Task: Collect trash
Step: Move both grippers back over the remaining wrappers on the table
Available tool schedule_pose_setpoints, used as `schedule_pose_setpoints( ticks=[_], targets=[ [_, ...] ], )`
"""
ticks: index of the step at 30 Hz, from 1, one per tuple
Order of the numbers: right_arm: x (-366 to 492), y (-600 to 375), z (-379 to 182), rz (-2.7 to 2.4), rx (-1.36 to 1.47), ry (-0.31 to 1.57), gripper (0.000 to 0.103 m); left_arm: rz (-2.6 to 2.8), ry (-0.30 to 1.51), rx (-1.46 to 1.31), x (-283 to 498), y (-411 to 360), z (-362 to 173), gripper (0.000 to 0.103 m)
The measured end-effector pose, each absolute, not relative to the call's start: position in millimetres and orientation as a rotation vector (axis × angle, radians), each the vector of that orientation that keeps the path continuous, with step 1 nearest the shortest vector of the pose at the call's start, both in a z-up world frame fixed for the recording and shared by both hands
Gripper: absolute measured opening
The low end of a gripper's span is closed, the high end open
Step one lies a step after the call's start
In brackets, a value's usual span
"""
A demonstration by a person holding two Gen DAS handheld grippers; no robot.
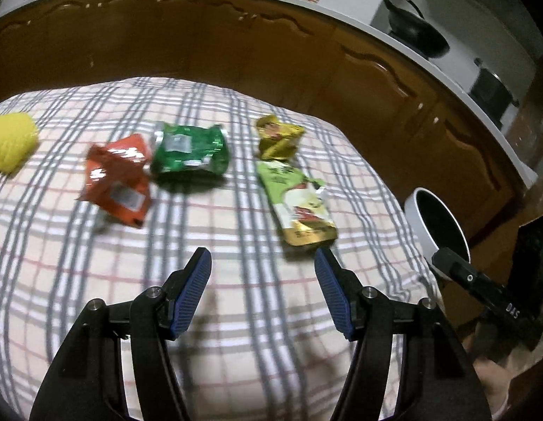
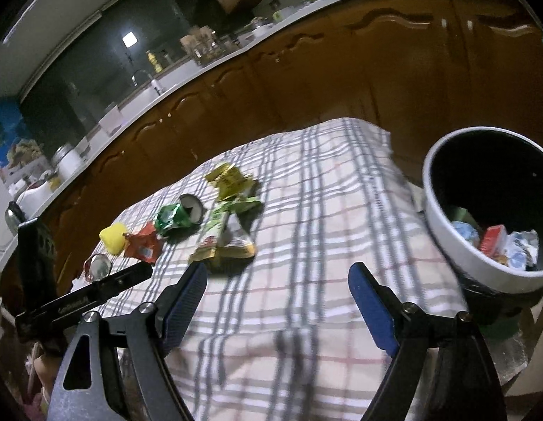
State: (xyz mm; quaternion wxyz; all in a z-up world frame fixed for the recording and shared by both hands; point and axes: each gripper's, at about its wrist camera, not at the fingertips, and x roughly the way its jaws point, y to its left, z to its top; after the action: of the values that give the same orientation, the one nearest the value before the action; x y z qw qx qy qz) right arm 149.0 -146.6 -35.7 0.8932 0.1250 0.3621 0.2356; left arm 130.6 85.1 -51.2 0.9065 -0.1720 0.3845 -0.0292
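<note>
Overhead, both tongs (image 1: pixel 262 263) (image 2: pixel 278 279) apart, wrappers (image 1: pixel 189 156) mid-cloth, bin (image 2: pixel 447 210) at table edge.

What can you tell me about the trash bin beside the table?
The trash bin is round, with a white outer wall and rim and a dark inside. It stands open, without a lid, past the right edge of the checked tablecloth. It already holds crumpled wrappers, white, blue and red. Its base is dark. No gripper touches it.
</note>
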Motion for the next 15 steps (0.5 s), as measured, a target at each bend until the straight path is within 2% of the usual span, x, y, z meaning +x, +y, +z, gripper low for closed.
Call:
schedule_pose_setpoints(
  ticks=[15],
  targets=[
    [191.2,-84.8,-40.8,0.585,0.220,0.801,0.084,0.093,0.762,-0.399,127.0,151.8,-47.1,0.062]
  ],
)
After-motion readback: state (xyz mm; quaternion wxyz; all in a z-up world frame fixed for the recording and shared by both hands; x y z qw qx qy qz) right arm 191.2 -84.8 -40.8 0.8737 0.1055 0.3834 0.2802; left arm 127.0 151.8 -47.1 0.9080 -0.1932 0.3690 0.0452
